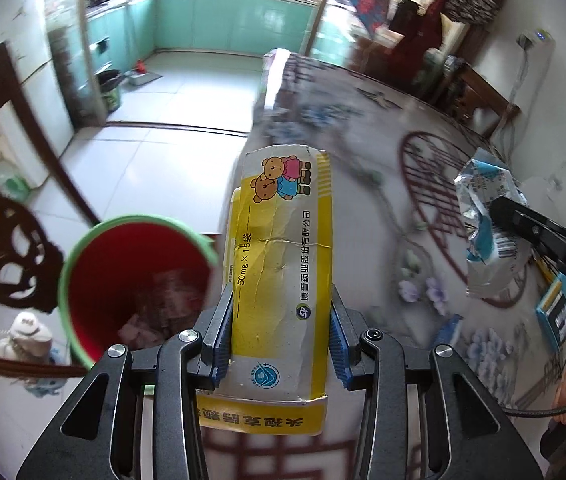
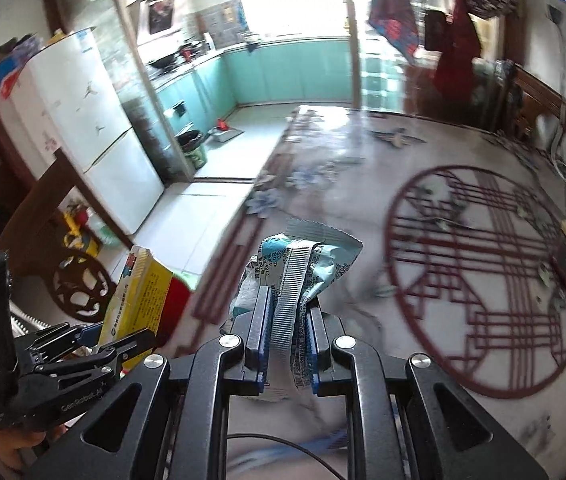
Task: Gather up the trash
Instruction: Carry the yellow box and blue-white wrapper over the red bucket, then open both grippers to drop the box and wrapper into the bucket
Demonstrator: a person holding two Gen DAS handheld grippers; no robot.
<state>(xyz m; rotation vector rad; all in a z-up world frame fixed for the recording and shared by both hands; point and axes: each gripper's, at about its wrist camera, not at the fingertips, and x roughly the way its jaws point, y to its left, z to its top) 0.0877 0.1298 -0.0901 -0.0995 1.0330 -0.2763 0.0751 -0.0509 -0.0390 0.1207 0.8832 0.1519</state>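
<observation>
The medicine box hides the red bin's right rim, and the bin's contents are too blurred to name. Motion blur smears the worktop pattern. The blue-and-green packet is cut by the right gripper.

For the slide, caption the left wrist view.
Left gripper holds yellow medicine box beside red bin.

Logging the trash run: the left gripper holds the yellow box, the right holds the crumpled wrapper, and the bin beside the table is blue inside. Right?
Not quite. The left wrist view shows the bin red inside, with a green rim. The left gripper does hold the yellow box, and the right gripper holds the wrapper.
</observation>
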